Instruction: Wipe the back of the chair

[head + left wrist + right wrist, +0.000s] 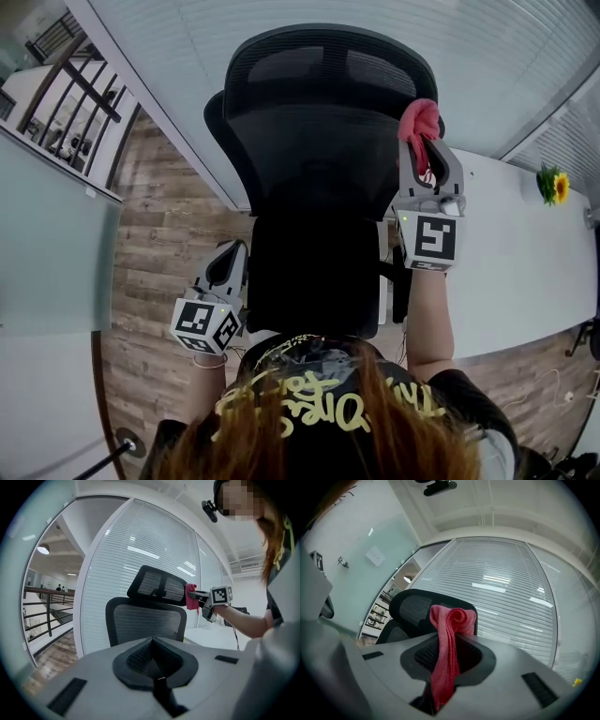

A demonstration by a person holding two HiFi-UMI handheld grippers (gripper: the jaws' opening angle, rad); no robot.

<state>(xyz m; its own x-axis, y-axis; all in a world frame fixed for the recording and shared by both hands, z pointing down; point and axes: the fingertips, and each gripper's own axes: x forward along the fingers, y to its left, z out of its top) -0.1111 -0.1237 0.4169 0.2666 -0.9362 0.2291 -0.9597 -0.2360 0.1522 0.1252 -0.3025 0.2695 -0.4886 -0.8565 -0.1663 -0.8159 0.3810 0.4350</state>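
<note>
Left gripper [225, 267]: lower left of frame, shut tight on nothing, held low beside the seat, judged idle.
Right gripper [424, 159]: right of centre, clamped on the red cloth [419, 120], held up at headrest height for wiping.
Red cloth: bunched at the tips, against the headrest's right end.
Chair back [319, 178]: black mesh, centre frame; wiping judged barely begun, at the top.

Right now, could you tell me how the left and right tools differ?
The right tool grips a red cloth; the left tool is shut on nothing. The right tool is raised at the headrest; the left tool sits lower, clear of the chair. Both carry marker cubes.
</note>
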